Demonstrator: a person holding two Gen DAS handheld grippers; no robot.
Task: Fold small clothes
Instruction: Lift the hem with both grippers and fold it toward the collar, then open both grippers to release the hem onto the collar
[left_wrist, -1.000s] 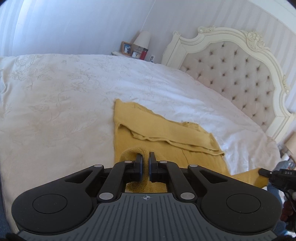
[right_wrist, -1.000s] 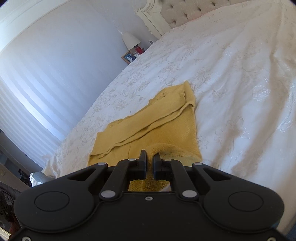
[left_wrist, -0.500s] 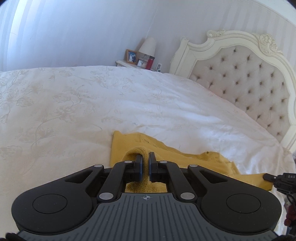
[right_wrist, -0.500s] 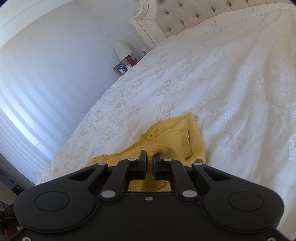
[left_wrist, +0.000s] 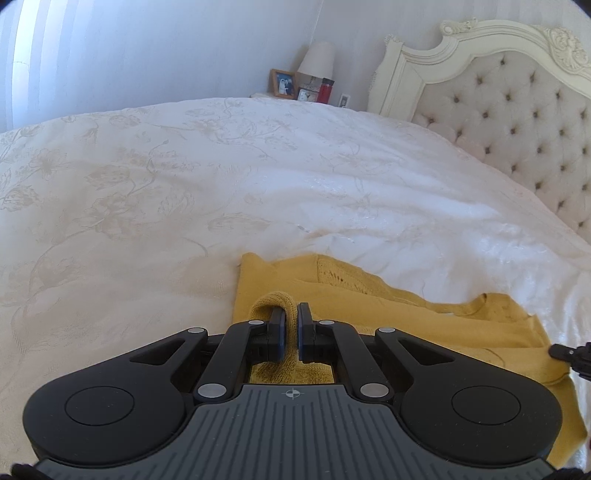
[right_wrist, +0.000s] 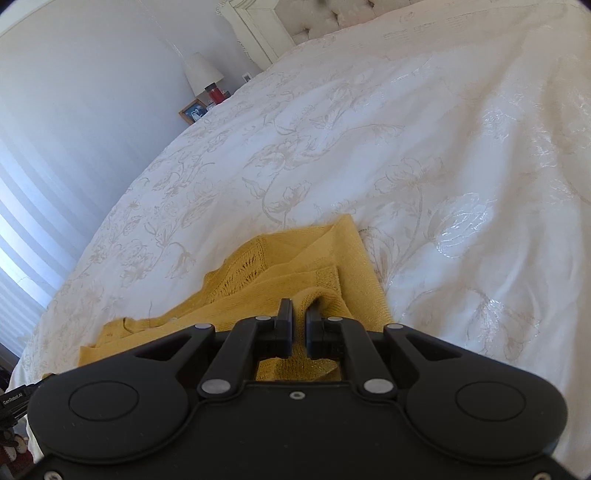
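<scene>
1. A bedroom: a white bedspread (left_wrist: 184, 192) with a pale floral pattern covers the bed, a cream tufted headboard (left_wrist: 517, 122) stands at the far right, and a nightstand in the corner carries a lamp (left_wrist: 317, 59), a framed photo (left_wrist: 283, 83) and a red cup (left_wrist: 326, 90).
2. The task's garment, a yellow knit top (left_wrist: 424, 321), lies on the near part of the bedspread, already doubled over in layers.
3. At the left, the left gripper (left_wrist: 291, 332) has its jaws pressed nearly together, pinching a raised loop of the knit edge.
4. At the right, the right gripper (right_wrist: 299, 332) also has cloth between its jaws. A narrow gap shows between them, and a hump of fabric (right_wrist: 325, 299) bulges over the right jaw.
5. Holding two points of one edge probably keeps that edge straight while it is carried over the layers beneath.
6. No basket, box or drawer is in view, so nothing is contained anywhere.
</scene>
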